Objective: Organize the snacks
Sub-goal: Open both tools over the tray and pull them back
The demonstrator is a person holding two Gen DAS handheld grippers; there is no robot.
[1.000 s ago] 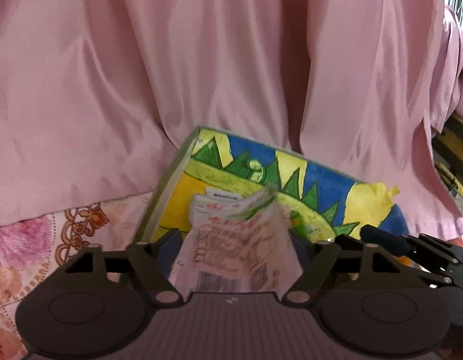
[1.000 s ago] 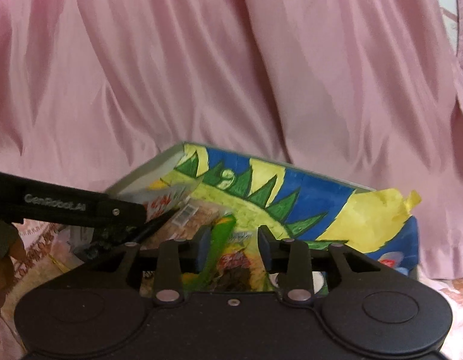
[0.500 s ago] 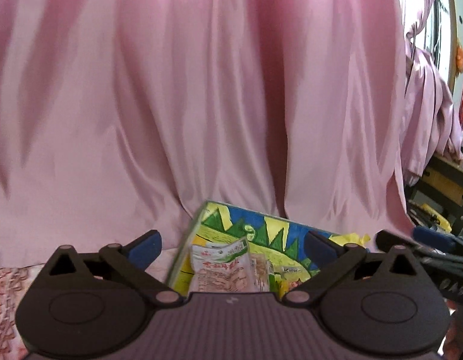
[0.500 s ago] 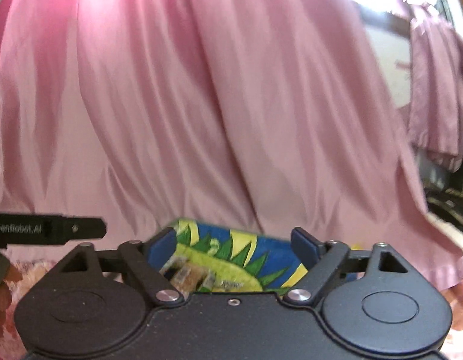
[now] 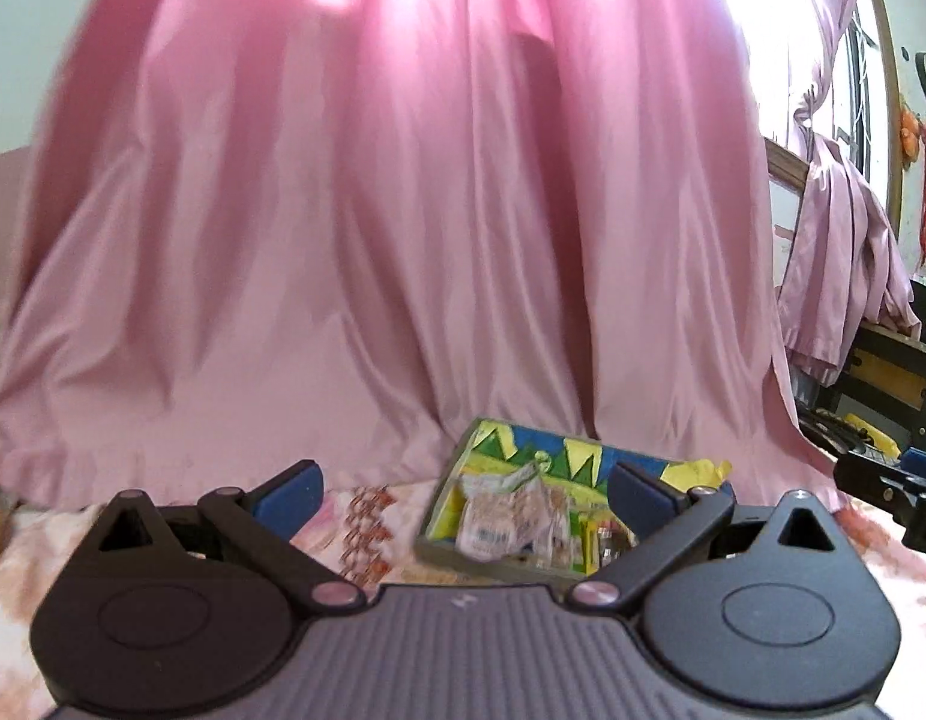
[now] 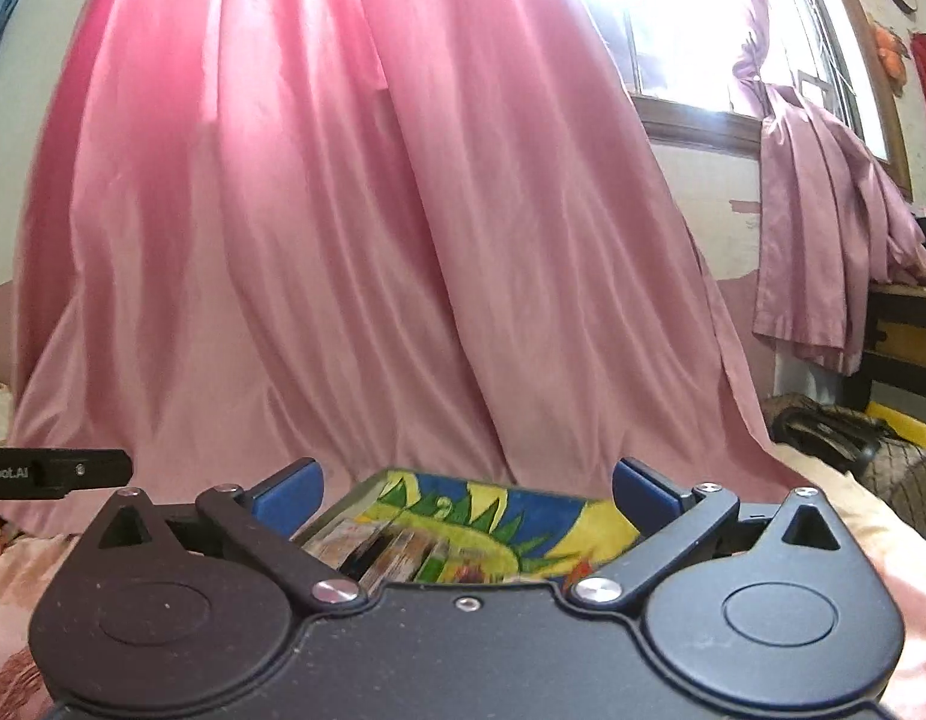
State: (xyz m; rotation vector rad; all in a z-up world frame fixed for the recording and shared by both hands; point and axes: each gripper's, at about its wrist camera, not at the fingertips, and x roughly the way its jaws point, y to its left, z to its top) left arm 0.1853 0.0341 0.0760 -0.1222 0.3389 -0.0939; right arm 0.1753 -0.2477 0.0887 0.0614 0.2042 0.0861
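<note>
Both grippers have pulled back and up from the painted cardboard box (image 5: 655, 461) since a second ago, when their fingers were down at the packets inside it; the box now looks small and low in both wrist views. Its walls are coloured blue, yellow and green with a spiky sun pattern, and it stands on a pale floral bedspread (image 5: 366, 516) at the foot of a long pink satin curtain (image 5: 402, 240).

Seen from the left wrist, the left gripper (image 5: 463, 489) has its blue-padded fingers (image 5: 288, 489) spread wide, with nothing between them. A crinkled white snack packet with red print (image 5: 511, 516), which sat between those fingers a second ago, now lies inside the box, leaning toward its near wall, with other small packets beside it that are too blurred to read. At the right of the box, part of the other tool's black frame shows at the picture's edge.

From the right wrist, the right gripper (image 6: 466, 489) also stands fully spread and empty; its jaws have just been opening. Between its fingers and beyond them the box shows a row of upright packets (image 6: 390, 546) against its near left wall. Right of the box, a window (image 6: 673, 30) glares above a second bunch of pink curtain.
</note>
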